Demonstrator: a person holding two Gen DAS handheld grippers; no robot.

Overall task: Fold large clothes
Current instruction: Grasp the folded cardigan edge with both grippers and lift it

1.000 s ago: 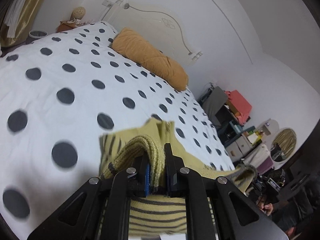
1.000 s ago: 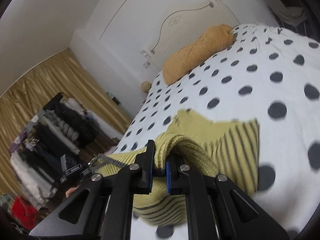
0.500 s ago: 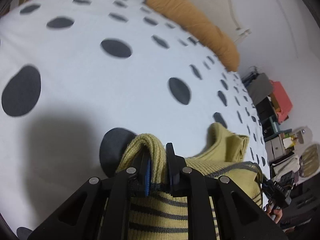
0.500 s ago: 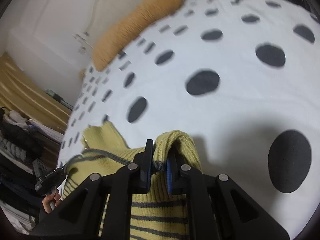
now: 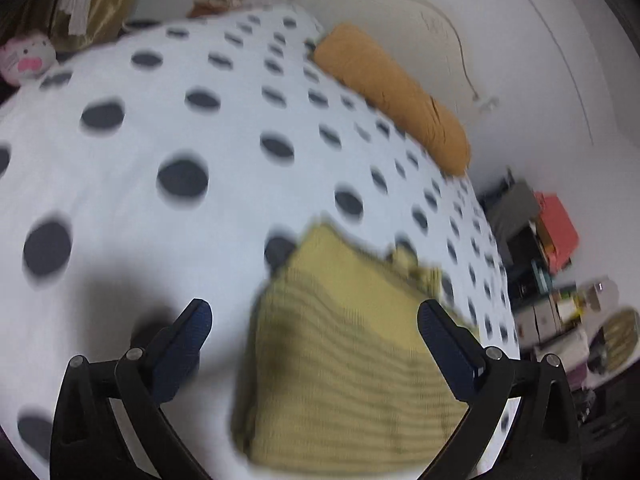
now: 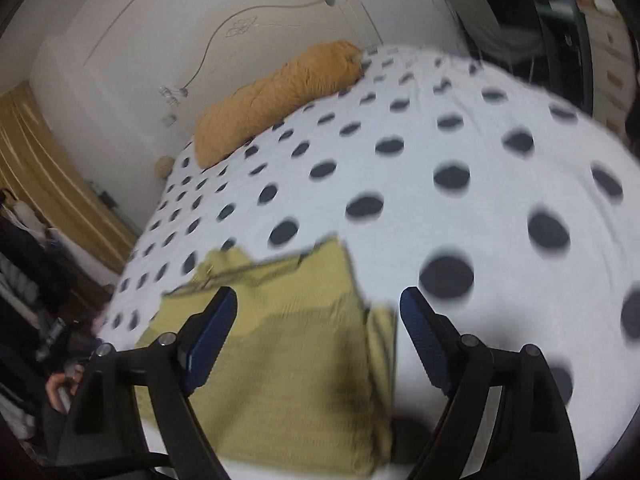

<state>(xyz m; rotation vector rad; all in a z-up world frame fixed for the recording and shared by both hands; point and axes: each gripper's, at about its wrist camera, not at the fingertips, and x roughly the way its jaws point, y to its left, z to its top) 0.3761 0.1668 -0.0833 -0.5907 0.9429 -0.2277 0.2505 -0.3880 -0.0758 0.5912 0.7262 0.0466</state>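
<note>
A yellow knit sweater with thin dark stripes [image 5: 344, 364] lies folded on the white bedspread with dark dots [image 5: 160, 140]. It also shows in the right wrist view [image 6: 288, 368]. My left gripper [image 5: 314, 320] is open and empty above the sweater's left part. My right gripper [image 6: 318, 316] is open and empty above the sweater's right edge. Both views are blurred.
An orange bolster pillow [image 5: 392, 96] lies at the head of the bed, also in the right wrist view [image 6: 280, 96]. Boxes and shelves [image 5: 552, 264] stand beside the bed. Golden curtains [image 6: 44, 184] and hanging clothes [image 6: 16, 272] are at the left.
Both grippers were shut on the sweater's folded edge. They have let go, opened wide and lifted back. The sweater now lies folded flat on the bed.
</note>
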